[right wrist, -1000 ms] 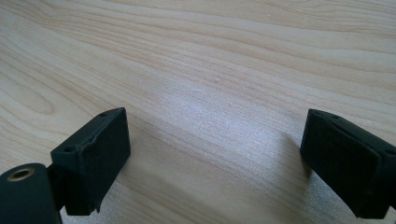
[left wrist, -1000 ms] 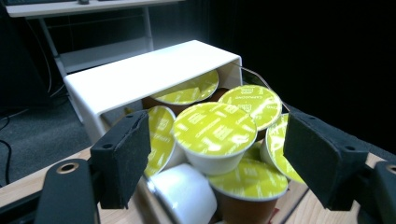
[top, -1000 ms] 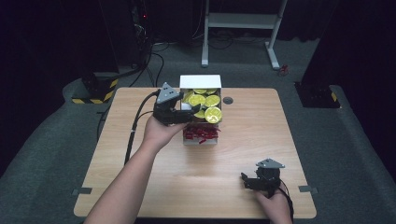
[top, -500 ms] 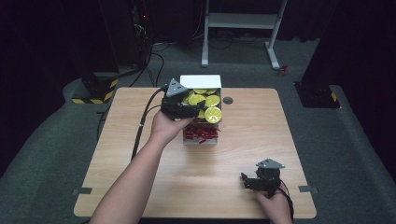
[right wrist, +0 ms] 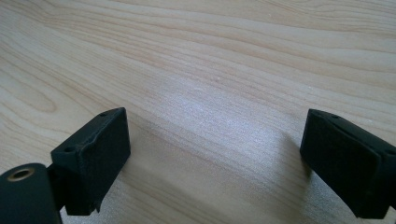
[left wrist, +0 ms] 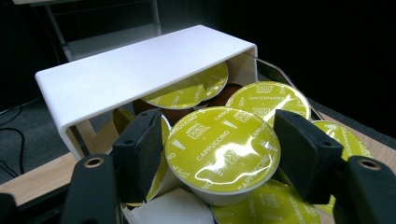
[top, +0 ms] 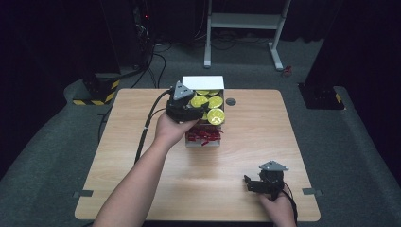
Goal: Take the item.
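Observation:
A white box (top: 203,82) at the table's far middle holds several yellow-lidded coffee capsules (top: 215,116) and, at its near end, a pile of small red pieces (top: 203,135). My left gripper (top: 191,111) reaches into the box from the left. In the left gripper view its jaws have just been closing, and the pads (left wrist: 142,144) now press both sides of a "Cappuccino" capsule (left wrist: 223,149) lying on top of the others under the box's raised white lid (left wrist: 140,70). My right gripper (top: 249,183) rests low at the near right, open over bare wood (right wrist: 210,70).
A black cable (top: 146,125) trails from the left gripper across the table's left half. A small dark round grommet (top: 230,101) sits right of the box. Beyond the far edge stand a white desk frame (top: 241,28) and dark equipment.
The left gripper has shifted right, further over the box, with its jaws drawn in around a capsule. The right hand has not moved.

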A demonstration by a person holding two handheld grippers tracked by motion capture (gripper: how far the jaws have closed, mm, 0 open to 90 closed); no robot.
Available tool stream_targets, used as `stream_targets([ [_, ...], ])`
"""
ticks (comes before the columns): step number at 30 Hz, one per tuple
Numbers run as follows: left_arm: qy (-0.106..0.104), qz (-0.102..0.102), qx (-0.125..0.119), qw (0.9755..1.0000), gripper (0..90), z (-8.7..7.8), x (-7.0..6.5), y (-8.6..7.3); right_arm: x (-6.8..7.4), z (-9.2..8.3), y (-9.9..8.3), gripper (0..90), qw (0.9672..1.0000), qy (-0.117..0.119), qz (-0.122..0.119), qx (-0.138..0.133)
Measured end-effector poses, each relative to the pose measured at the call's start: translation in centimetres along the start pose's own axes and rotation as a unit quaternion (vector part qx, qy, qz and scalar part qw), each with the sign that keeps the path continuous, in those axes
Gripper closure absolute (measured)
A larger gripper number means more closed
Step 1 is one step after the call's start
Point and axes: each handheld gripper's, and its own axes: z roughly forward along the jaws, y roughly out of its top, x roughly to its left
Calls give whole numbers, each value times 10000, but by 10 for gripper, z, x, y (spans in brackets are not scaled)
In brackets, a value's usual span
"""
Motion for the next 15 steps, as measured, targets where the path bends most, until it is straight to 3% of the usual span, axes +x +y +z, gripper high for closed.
stream_targets([
  [15, -13, 67, -102, 9999, 382, -8, -5, -3, 0, 0, 0, 84, 10000, -1, -13, -4],
])
